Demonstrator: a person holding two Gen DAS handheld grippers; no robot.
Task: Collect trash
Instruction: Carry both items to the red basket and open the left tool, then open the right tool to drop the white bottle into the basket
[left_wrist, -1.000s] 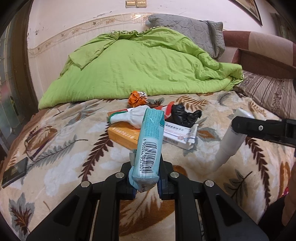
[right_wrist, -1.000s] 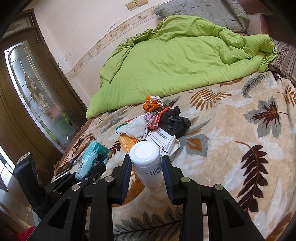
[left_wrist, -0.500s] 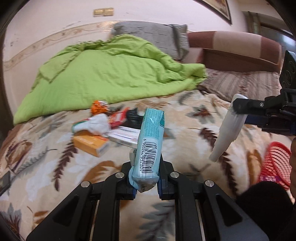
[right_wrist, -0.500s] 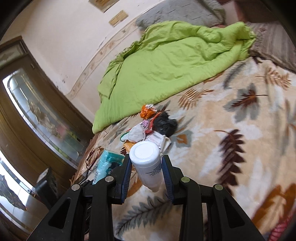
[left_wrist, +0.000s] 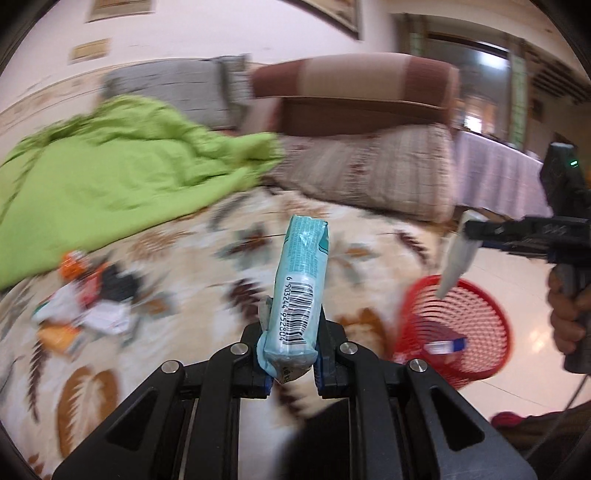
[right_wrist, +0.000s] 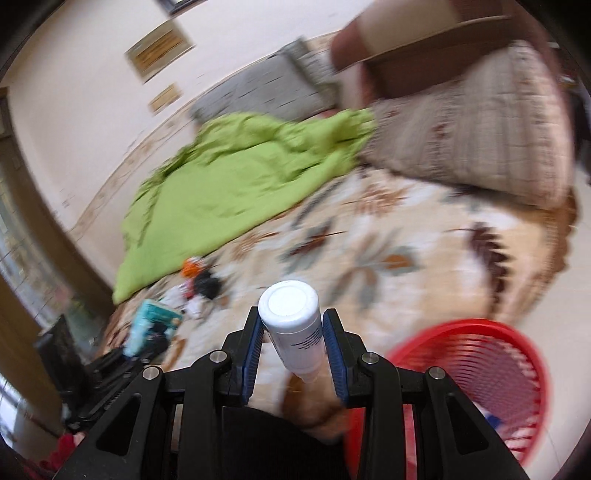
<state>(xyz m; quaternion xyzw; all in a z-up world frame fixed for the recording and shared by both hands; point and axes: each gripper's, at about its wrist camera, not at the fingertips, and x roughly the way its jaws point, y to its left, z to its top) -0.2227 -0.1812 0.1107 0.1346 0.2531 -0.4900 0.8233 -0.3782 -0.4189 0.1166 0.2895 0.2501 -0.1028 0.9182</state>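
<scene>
My left gripper (left_wrist: 290, 363) is shut on a light blue tissue packet (left_wrist: 301, 291) that stands up between its pads. My right gripper (right_wrist: 294, 350) is shut on a white plastic bottle (right_wrist: 293, 326), base toward the camera. In the left wrist view that bottle (left_wrist: 456, 258) hangs neck down over a red mesh basket (left_wrist: 476, 314) on the floor beside the bed. The same basket (right_wrist: 491, 369) sits low and right in the right wrist view. A blurred heap of trash (left_wrist: 88, 299) lies on the leaf-patterned blanket (left_wrist: 192, 258), well left of both grippers.
A green duvet (left_wrist: 103, 181) covers the far left of the bed, with a striped pillow (left_wrist: 369, 173) and a brown headboard (left_wrist: 354, 96) behind. A small blue and white wrapper (left_wrist: 445, 346) lies inside the basket. A hand (left_wrist: 567, 314) holds the right gripper's handle over pale floor tiles (left_wrist: 517, 266).
Both grippers have swung right, away from the trash heap, each still gripping its item. The red basket has come into view, and the bottle now hangs over it.
</scene>
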